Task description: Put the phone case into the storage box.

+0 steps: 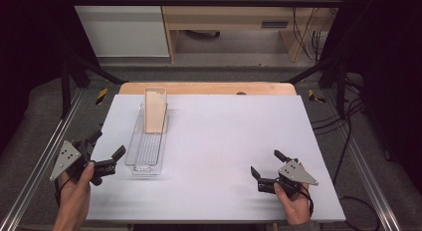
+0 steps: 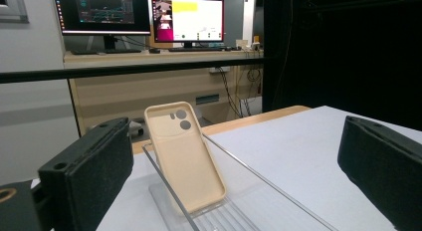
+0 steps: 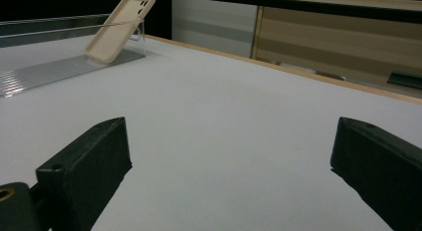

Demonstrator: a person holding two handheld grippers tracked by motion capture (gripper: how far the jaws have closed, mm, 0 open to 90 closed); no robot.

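Note:
A beige phone case (image 1: 155, 110) leans tilted against the far end of a long clear plastic tray (image 1: 142, 162) on the left of the white table. In the left gripper view the phone case (image 2: 185, 156) shows its camera holes and rests in the tray (image 2: 234, 218). My left gripper (image 1: 106, 148) is open at the table's left edge, just left of the tray's near end, nothing between its jaws. My right gripper (image 1: 264, 165) is open near the front right, resting low over bare table. The right gripper view shows the case (image 3: 119, 27) far off to the upper left.
The white table top (image 1: 224, 136) has a wooden strip along its far edge. Metal rails run along both sides. Desks with monitors (image 2: 144, 17) and cables stand beyond the table.

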